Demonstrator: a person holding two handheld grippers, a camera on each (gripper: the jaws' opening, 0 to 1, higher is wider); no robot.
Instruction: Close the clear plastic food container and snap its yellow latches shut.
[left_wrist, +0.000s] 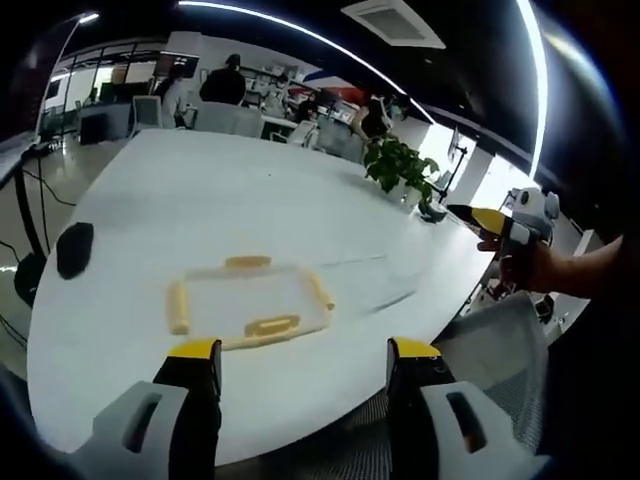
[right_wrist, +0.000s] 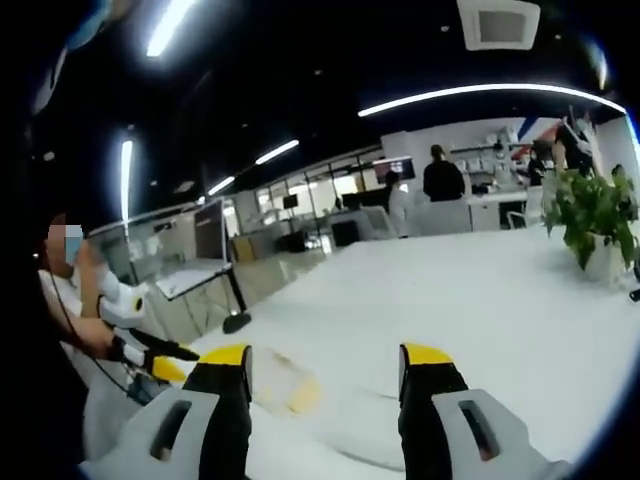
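The clear plastic container (left_wrist: 248, 305) lies flat on the white table (left_wrist: 200, 200) near its front edge, with a yellow latch on each side. Whether the latches are snapped down I cannot tell. My left gripper (left_wrist: 303, 350) hovers above and short of the container, open and holding nothing. My right gripper (left_wrist: 500, 222) appears at the right of the left gripper view, held by a hand off the table's edge. In the right gripper view my right gripper (right_wrist: 325, 357) is open, and part of the container (right_wrist: 290, 390) with a yellow latch shows low between its jaws. The left gripper (right_wrist: 150, 355) comes in from the left there.
A black rounded object (left_wrist: 74, 248) lies on the table left of the container. A potted plant (left_wrist: 400, 165) stands at the far edge of the table. A grey mesh chair (left_wrist: 490, 340) sits at the near edge. People are at desks in the background (left_wrist: 225, 85).
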